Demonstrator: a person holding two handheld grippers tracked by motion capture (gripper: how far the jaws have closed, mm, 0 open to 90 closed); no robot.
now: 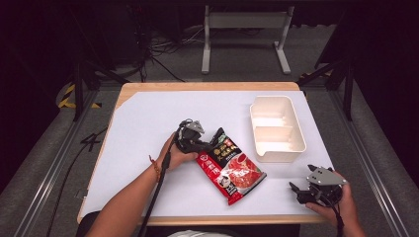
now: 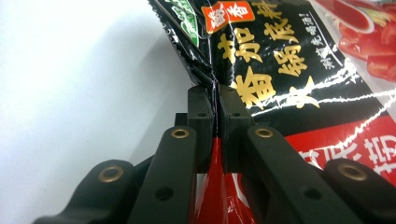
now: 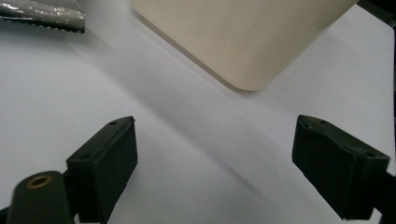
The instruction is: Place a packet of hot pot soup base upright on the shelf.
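While left gripper (image 2: 216, 100) pinches sauce packet (image 1: 230, 165) edge, right gripper (image 3: 215, 163) gapes empty over bare tabletop (image 1: 143, 123).

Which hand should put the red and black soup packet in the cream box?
Probably the left. Its hand-held gripper is already shut on an edge of the red and black foil soup packet. The right hand-held gripper is open with nothing between its jaws, near the table's front edge, though nearer the cream plastic two-compartment box.
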